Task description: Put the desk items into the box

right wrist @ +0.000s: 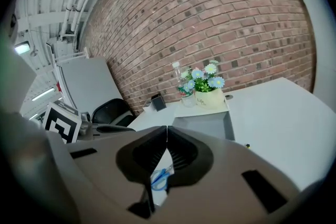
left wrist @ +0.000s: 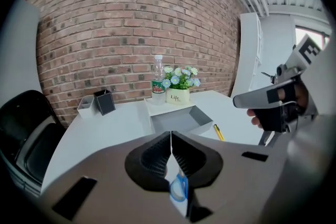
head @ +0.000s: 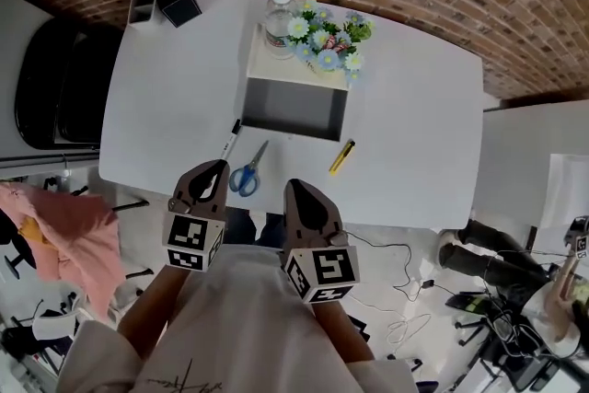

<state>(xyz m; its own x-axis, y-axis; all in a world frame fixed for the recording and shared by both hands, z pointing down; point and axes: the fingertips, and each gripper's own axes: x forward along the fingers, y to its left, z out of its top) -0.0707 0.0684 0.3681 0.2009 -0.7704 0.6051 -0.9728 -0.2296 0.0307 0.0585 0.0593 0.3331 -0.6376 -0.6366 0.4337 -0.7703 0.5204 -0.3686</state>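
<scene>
Status: nothing boxed yet, this looks like the start of the pick phase. Left gripper (head: 217, 167) and right gripper (head: 294, 187) both hover at the near edge of the white table (head: 414, 106), each with jaw tips pressed together and nothing between them; both gripper views confirm it. The grey box (head: 293, 110) sits open and empty mid-table, mouth up. The flower pot (head: 324, 41) and water bottle (head: 279, 18) stand on the pale slab just behind it. Three loose items lie between box and near edge: black marker (head: 230, 140) off the box's left front corner, blue-handled scissors (head: 248, 172) just beside the left gripper's tips, yellow pen (head: 341, 156) off the right front corner, well apart from the other two. My read: scissors are the likely first target, since they show below the tips in both gripper views. The next move would need the left jaws opened, lowered over the scissors, then closed across the blades or pivot; they lie flat, so the tips have to reach the tabletop. Risk: the thin flat metal could slide rather than lift. The yellow pen suits the right gripper
</scene>
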